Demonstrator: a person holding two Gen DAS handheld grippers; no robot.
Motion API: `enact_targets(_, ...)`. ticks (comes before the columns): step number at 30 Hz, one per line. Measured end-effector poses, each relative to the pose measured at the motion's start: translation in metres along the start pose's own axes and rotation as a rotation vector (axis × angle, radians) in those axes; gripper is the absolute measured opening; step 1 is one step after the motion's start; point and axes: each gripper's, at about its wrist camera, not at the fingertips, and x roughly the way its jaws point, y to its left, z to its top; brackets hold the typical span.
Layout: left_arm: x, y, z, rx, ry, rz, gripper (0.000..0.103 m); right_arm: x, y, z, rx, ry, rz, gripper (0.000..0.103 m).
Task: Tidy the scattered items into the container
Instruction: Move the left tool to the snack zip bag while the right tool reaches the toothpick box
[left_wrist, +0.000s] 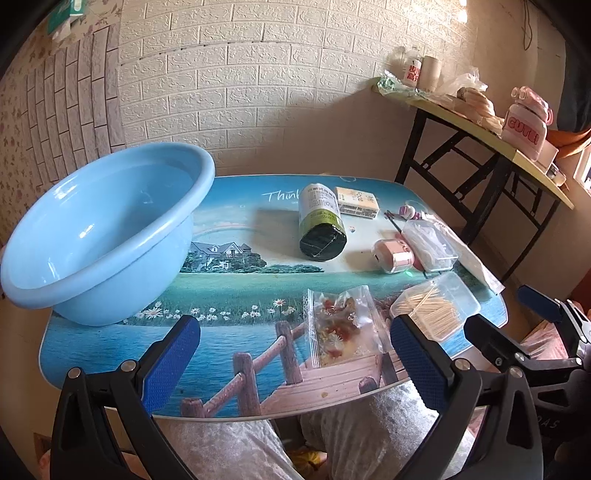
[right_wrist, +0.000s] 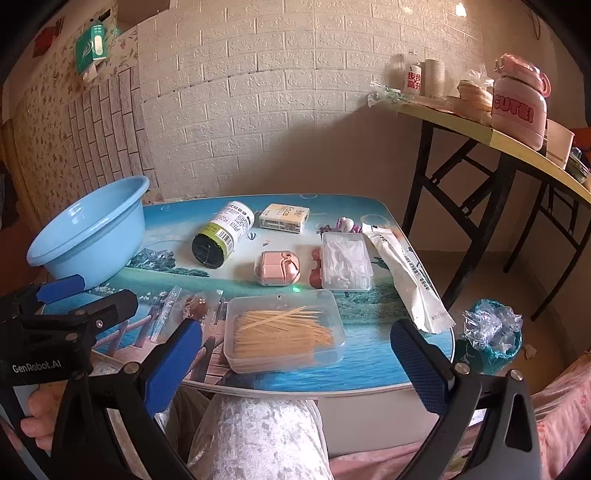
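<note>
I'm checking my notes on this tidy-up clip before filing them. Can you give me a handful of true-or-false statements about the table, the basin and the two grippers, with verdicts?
1. The blue basin has nothing in it. True.
2. The roll with the black end stands upright. False: it lies on its side on the table.
3. The toothpick box lies nearest the right gripper. True.
4. The left gripper is shut on the clear snack bag. False: its jaws are wide apart and hold nothing; the bag lies flat on the table.
5. The yellow tissue pack sits inside the basin. False: it lies on the table beside the roll.
</note>
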Motion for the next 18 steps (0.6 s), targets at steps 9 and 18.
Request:
enact_targets(9, 0.020, 0.001, -0.006, 0.009, 0.032, -0.036, 0.103, 0.025, -0.004, -0.008, -0.039, 0.024, 0.064, 0.102)
enact_targets(18, 0.034, 0.009, -0.005, 0.006, 0.047, -0.069, 0.103, 0.047, -0.003, -0.011, -0.078, 0.040, 0.127, 0.102)
